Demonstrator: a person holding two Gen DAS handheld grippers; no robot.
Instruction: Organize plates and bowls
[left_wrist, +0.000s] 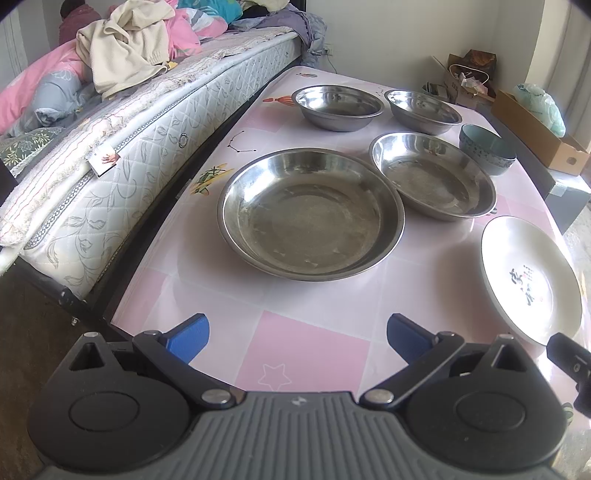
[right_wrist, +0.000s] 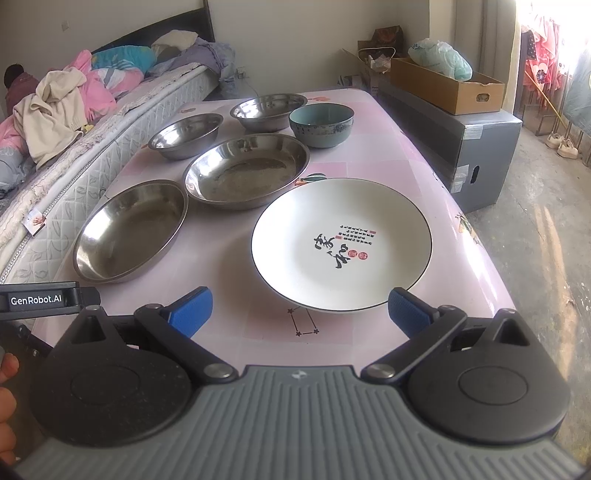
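Pink table (right_wrist: 369, 162); white plate (right_wrist: 341, 243) just ahead of splayed, empty right claw (right_wrist: 300, 312).

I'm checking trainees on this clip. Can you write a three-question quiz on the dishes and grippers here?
1. True or false: the left gripper holds a dish.
2. How many shiny steel dishes stand on the pink checked table?
3. What lies nearest the right gripper? A) white round ceramic plate with black calligraphy B) teal ceramic bowl C) cardboard box

Key: 1 false, both grippers are open and empty; 2 four; 3 A.
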